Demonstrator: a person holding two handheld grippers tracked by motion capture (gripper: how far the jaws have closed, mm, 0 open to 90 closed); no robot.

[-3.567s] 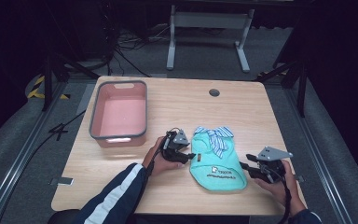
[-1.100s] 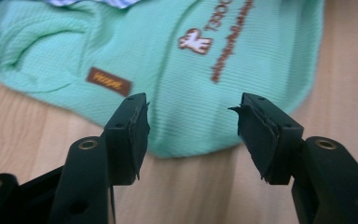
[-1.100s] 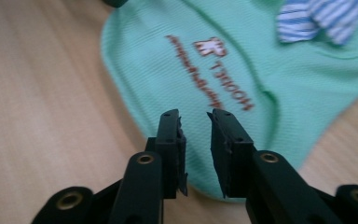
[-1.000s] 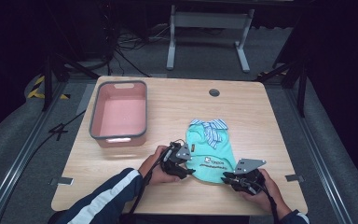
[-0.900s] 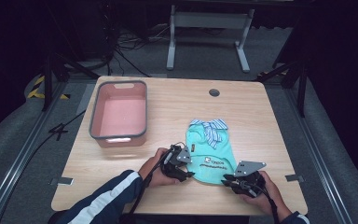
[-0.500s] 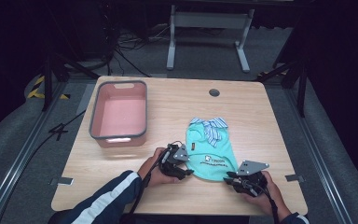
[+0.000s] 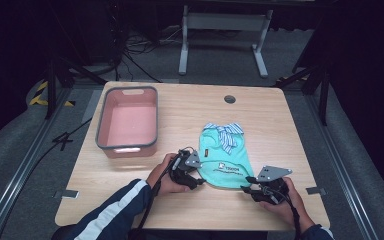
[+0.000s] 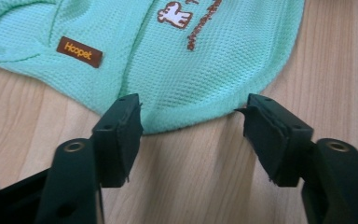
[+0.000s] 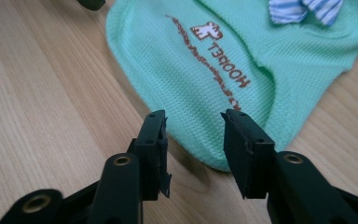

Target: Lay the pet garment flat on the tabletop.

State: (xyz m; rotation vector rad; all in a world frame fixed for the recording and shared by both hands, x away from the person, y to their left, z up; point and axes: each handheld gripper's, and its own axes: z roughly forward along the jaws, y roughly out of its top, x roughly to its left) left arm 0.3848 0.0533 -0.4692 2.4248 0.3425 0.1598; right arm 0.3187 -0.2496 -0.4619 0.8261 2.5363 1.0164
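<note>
A small mint-green knit pet shirt with a blue striped bow lies flat on the wooden table. My left gripper rests low at the shirt's near left hem, open, its jaws either side of the hem edge. The shirt carries a brown label and a printed logo. My right gripper sits at the near right hem, open, jaws straddling the hem just above the table. The shirt spreads ahead of it.
A pink plastic bin with a grey rim stands at the table's left. A round cable hole is at the back. A metal stand and cables lie on the floor beyond.
Both grippers came down from beside the shirt's middle to its near hem. The right one shifted slightly right and closer to the hem; the shirt lies a little flatter.
</note>
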